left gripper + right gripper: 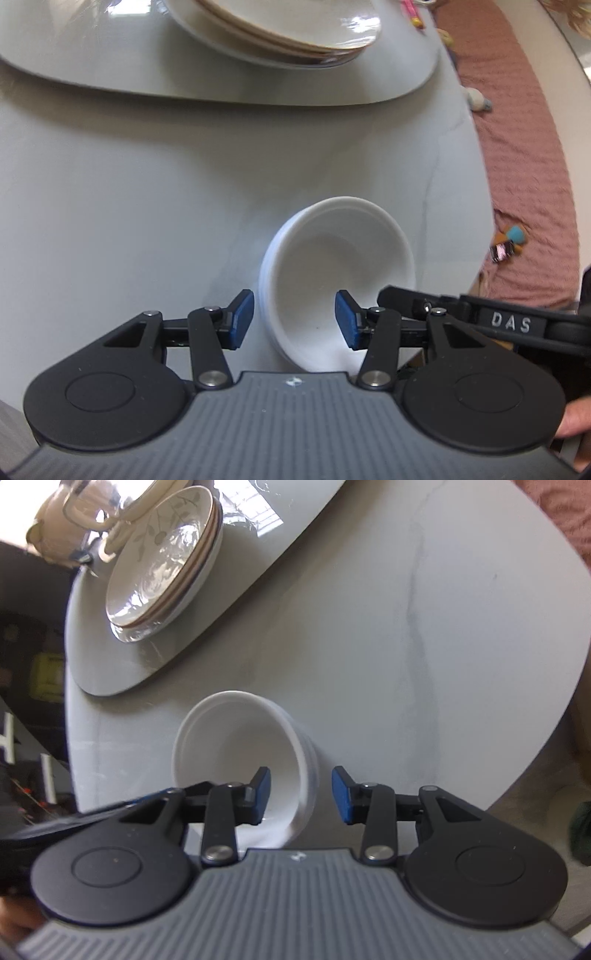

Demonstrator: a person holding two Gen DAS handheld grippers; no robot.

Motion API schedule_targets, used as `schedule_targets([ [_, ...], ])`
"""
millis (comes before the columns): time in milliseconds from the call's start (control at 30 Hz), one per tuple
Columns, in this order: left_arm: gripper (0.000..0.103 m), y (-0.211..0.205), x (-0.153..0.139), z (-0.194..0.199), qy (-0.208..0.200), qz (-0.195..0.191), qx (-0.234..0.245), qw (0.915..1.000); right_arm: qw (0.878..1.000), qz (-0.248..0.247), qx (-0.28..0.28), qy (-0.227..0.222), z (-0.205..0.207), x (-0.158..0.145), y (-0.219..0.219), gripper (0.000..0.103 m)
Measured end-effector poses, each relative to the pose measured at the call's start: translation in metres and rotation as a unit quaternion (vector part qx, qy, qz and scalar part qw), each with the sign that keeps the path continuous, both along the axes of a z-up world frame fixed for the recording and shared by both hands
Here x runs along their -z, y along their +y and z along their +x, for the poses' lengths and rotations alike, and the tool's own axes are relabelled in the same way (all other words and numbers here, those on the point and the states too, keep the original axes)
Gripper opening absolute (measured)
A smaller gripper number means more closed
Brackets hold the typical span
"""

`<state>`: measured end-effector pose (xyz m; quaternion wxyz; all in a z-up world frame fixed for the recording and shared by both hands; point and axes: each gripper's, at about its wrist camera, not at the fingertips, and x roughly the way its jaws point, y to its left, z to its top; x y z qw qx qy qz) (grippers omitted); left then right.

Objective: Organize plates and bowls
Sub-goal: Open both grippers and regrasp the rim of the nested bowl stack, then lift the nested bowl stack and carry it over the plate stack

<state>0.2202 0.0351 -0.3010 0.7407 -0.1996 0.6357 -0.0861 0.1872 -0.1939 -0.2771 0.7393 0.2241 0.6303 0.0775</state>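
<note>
A white bowl (332,258) with a ridged outer wall stands on the pale marble table (110,221). My left gripper (294,319) is open and straddles the bowl's left wall, one blue pad outside and one inside, neither pressing. In the right wrist view the same bowl (236,746) has my right gripper (300,795) open across its right wall, the left pad inside and the right pad outside with a gap. A stack of leaf-patterned plates (162,565) sits on a grey turntable (258,554), also seen as plates (295,26) at the top of the left wrist view.
A cream lidded pot (62,520) stands behind the plates on the turntable. The table's rounded edge (535,757) curves close on the right. Below it lies a pink rug (524,147) with small toys (509,243). Part of the right gripper's body (513,325) shows beside the left one.
</note>
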Motion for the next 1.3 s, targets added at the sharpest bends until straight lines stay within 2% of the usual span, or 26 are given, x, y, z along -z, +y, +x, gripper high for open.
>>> schedule_targets([
  [233,0.054,0.008,0.011,0.003,0.007,-0.020,-0.043,0.9989,0.999,0.022,0.027,0.013,-0.002,0.014,-0.006,0.039],
  [333,0.054,0.014,0.020,0.004,0.016,-0.050,-0.070,0.9961,0.998,0.040,0.036,0.015,-0.006,0.019,-0.012,0.039],
  [433,0.053,0.013,0.022,0.007,0.016,-0.039,-0.074,0.9963,0.997,0.061,0.049,0.025,-0.006,0.024,-0.011,0.039],
  [600,0.053,0.014,0.032,0.007,0.023,-0.035,-0.080,0.9959,0.997,0.064,0.037,0.029,-0.002,0.030,-0.005,0.039],
  [700,0.052,0.016,0.034,0.005,0.021,-0.045,-0.085,0.9952,0.997,0.063,0.038,0.029,0.001,0.031,-0.004,0.037],
  [800,0.047,0.021,0.036,0.001,0.029,-0.057,-0.098,0.9931,0.997,0.068,0.039,0.029,0.002,0.032,-0.004,0.035],
  [900,0.041,0.015,0.034,0.002,0.021,-0.036,-0.090,0.9951,0.997,0.060,0.036,0.033,0.003,0.033,-0.003,0.030],
  [1033,0.023,0.010,0.032,0.003,0.022,-0.005,-0.082,0.9964,0.998,0.045,0.023,0.033,0.000,0.031,-0.005,0.022],
  [1167,0.018,0.004,0.028,0.005,0.013,0.014,-0.066,0.9977,0.999,0.025,0.001,0.032,0.001,0.029,0.000,0.019],
  [1300,0.018,-0.005,0.022,0.009,0.002,0.022,-0.054,0.9983,0.999,0.017,-0.005,0.032,-0.001,0.027,-0.002,0.018],
])
